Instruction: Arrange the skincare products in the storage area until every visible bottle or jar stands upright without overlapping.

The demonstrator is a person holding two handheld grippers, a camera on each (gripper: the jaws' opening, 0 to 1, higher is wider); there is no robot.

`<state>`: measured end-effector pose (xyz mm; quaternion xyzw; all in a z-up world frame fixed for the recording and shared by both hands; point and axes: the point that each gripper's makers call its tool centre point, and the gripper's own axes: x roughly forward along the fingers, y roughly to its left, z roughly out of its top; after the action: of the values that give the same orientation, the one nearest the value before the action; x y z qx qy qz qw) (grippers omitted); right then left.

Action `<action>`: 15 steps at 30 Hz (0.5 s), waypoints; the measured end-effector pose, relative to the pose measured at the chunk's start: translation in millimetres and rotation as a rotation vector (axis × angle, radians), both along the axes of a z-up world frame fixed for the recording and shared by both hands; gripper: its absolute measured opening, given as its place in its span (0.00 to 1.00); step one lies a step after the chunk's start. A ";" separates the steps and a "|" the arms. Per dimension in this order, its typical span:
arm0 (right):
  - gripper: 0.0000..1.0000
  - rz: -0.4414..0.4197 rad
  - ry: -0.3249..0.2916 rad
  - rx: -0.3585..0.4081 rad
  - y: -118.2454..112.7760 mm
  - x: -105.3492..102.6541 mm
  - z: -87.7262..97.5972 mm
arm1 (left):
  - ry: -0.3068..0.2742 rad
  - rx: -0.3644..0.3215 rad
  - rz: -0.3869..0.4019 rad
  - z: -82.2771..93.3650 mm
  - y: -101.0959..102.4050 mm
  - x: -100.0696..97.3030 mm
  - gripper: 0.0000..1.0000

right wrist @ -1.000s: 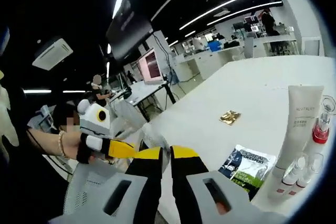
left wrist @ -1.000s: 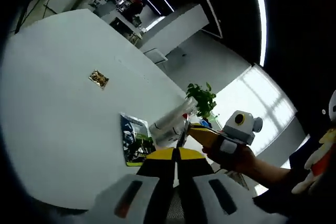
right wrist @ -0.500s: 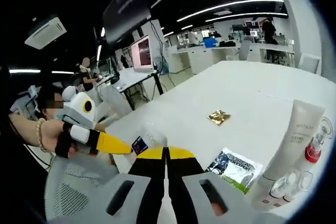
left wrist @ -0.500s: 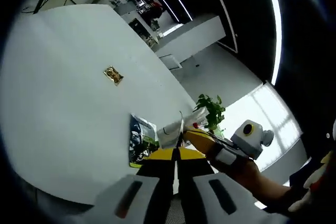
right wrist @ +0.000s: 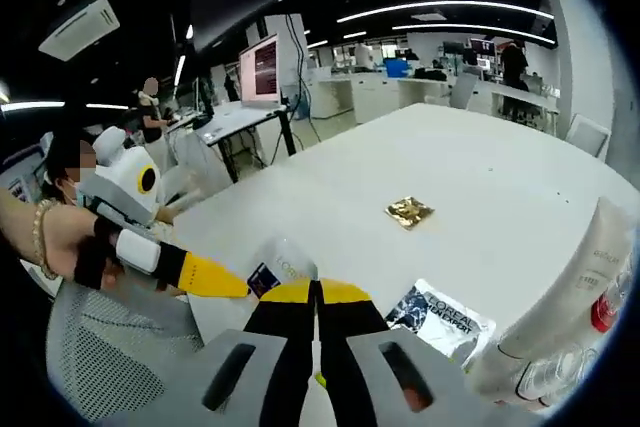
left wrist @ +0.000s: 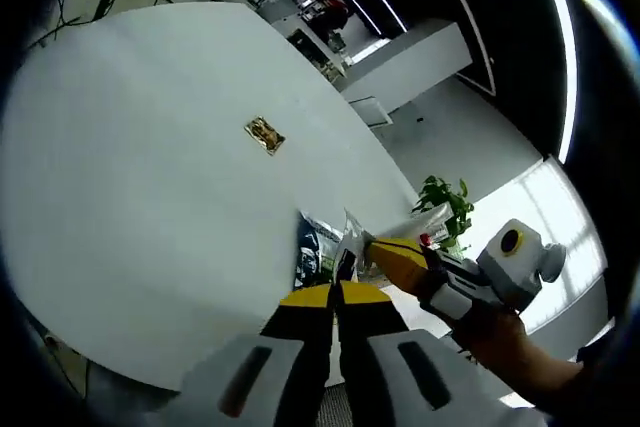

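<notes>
Right gripper view: right gripper (right wrist: 316, 292) and left gripper (right wrist: 240, 288), jaws pressed together, jointly pinched a clear sachet (right wrist: 280, 265) above the table (right wrist: 480, 187). Tube (right wrist: 575, 292) and bottles (right wrist: 545, 377) stood nearby; releasing gently would suit.

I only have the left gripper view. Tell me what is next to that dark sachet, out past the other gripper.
Observer: In the right gripper view, a white tube stands upright just beyond the dark sachet.
Operator: Read me the sachet's print.
Observer: It says L'OREAL in white letters, and it lies flat on the table.
Operator: Report anything at the tube's foot.
Observer: Small clear bottles sit close against its base.
</notes>
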<state>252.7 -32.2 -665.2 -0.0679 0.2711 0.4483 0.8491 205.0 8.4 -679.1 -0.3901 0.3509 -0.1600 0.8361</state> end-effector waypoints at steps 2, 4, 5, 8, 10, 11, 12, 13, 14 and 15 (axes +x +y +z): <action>0.01 -0.002 0.010 -0.023 1.0 0.8 -8.6 | 0.018 0.033 -0.010 -6.4 2.4 1.4 0.02; 0.01 -0.006 0.013 -0.041 1.0 1.2 -16.5 | 0.028 0.063 -0.025 -16.3 3.8 3.2 0.02; 0.01 -0.011 0.026 -0.047 0.6 1.3 -21.1 | 0.037 0.075 -0.032 -20.3 4.5 3.6 0.02; 0.01 -0.019 0.041 -0.064 1.6 2.9 -36.8 | 0.051 0.107 -0.044 -30.8 7.9 4.5 0.02; 0.01 -0.003 0.033 -0.088 3.0 3.5 -43.4 | 0.059 0.128 -0.047 -34.9 9.8 3.8 0.02; 0.01 -0.003 0.038 -0.096 3.5 4.0 -46.0 | 0.062 0.133 -0.050 -37.7 9.7 4.6 0.02; 0.01 0.000 0.038 -0.103 4.9 5.2 -50.4 | 0.069 0.141 -0.052 -42.0 10.0 5.5 0.02; 0.01 0.005 0.040 -0.115 5.6 6.3 -55.3 | 0.076 0.149 -0.053 -49.2 10.5 8.3 0.02; 0.01 0.006 0.044 -0.124 5.6 6.2 -56.9 | 0.081 0.153 -0.055 -52.5 10.7 9.2 0.02; 0.01 0.007 0.045 -0.131 5.7 6.7 -59.1 | 0.086 0.154 -0.055 -53.2 10.6 8.6 0.02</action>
<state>259.4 -26.5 -724.3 -0.1142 0.3188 0.4341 0.8348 213.6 19.0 -732.3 -0.3213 0.4084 -0.1387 0.8430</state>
